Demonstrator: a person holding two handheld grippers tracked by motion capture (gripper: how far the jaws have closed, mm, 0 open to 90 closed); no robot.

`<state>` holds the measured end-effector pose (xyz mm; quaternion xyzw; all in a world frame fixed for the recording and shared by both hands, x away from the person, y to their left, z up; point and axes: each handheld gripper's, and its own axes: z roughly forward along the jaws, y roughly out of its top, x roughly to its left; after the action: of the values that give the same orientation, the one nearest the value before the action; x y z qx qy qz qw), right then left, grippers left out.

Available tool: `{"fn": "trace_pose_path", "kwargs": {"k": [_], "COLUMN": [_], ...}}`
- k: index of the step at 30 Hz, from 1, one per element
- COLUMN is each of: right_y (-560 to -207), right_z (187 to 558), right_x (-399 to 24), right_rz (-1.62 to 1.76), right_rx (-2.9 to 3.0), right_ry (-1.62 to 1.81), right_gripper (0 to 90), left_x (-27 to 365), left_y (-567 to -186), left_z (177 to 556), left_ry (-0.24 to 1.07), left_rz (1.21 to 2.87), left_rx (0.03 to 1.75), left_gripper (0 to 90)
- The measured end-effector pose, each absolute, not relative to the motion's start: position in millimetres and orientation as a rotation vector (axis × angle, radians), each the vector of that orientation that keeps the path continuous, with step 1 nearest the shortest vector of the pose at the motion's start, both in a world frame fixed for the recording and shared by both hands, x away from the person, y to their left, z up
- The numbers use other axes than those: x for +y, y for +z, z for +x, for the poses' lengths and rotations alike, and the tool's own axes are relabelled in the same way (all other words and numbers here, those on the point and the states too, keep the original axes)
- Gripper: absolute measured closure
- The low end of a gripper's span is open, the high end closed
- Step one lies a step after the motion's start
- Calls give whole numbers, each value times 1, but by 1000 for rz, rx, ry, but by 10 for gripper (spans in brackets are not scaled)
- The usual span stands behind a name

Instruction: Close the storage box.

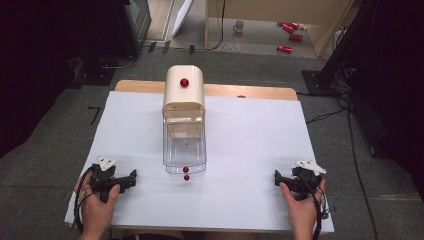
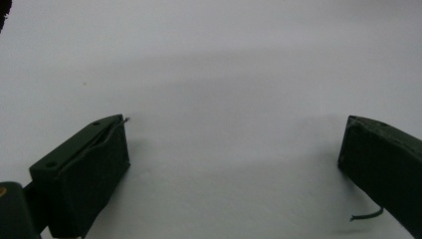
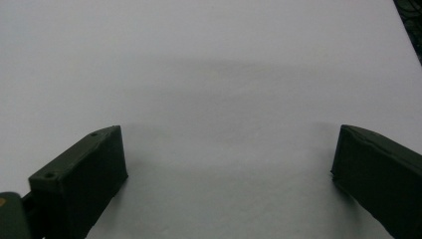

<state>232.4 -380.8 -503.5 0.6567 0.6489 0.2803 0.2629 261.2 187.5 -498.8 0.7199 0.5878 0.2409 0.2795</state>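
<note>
A cream box with a rounded top (image 1: 184,90) and a red knob (image 1: 184,82) stands at the table's far middle. A clear plastic drawer (image 1: 184,147) sticks out of its front toward me, with small red knobs (image 1: 186,173) at its near end. My left gripper (image 1: 134,176) rests on the white sheet at the near left, open, its jaws wide apart over bare paper (image 2: 234,149). My right gripper (image 1: 276,177) rests at the near right, also open, with nothing between its jaws (image 3: 229,159). Both point inward toward the drawer.
A white sheet (image 1: 250,145) covers the wooden table (image 1: 250,92). Grey carpet surrounds it. On the floor beyond lie red cans (image 1: 290,30) and a mug (image 1: 239,26). Dark stands and cables flank the table at both sides.
</note>
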Motion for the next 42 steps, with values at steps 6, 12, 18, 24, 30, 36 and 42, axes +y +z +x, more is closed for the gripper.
{"fn": "trace_pose_path", "kwargs": {"k": [6,12,18,24,30,36,42], "right_y": [-501,-494,-483,-475,-468,-462,-460], "right_z": [221,213,208,205,203,201,198], "right_x": [-369,-343,-308,-277,-253,-230,-208], "right_rz": [1814,1748,1656,1608,1569,1525,1480], "right_rx": [1691,1774,1851,1893,1913,1937,1951], "right_ry": [731,762,825,887,923,959,998], "right_gripper": [74,65,66,72,78,96,140], "left_x": [187,187,187,187,187,187,187], "left_y": [-499,-499,-499,-499,-499,-499,-499], "left_z": [261,261,261,261,261,261,261], "left_ry": [646,647,647,646,646,646,646], "left_rz": [1931,1931,1931,1931,1931,1931,1931], "left_rx": [1577,1577,1576,1577,1576,1576,1576], "left_gripper": [0,0,0,0,0,0,0]}}
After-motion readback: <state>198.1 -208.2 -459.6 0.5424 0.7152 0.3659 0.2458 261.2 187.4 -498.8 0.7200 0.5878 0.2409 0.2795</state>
